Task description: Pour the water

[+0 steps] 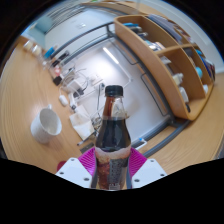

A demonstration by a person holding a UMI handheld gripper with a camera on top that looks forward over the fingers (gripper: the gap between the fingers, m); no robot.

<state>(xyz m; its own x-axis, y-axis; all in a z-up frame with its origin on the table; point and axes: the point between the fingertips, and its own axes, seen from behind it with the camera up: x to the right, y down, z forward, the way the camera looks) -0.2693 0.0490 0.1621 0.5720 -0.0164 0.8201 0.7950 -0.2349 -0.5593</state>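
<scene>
Both fingers of the gripper [110, 170] press against a dark plastic bottle [110, 140], one pink pad [82, 160] showing at each side of its lower body, so the bottle is clamped between them. It has a black screw cap [114, 92] still on, a clear neck, and dark liquid filling it up to the shoulder. A label band wraps its middle. The bottle stands roughly upright along the fingers, leaning slightly, and appears lifted above the wooden table [30, 100].

Beyond the bottle, to one side, a white cup [47, 122] stands upright on the table, well apart from the bottle. Further along the table lie some pale, clear items [78, 88] bunched together; what they are cannot be told. A small dark red object [57, 78] sits near them.

On the other side, past the table's edge, wooden shelving [170, 55] with open compartments holds assorted small things too small to name. Between table and shelves runs a light grey floor [120, 55].
</scene>
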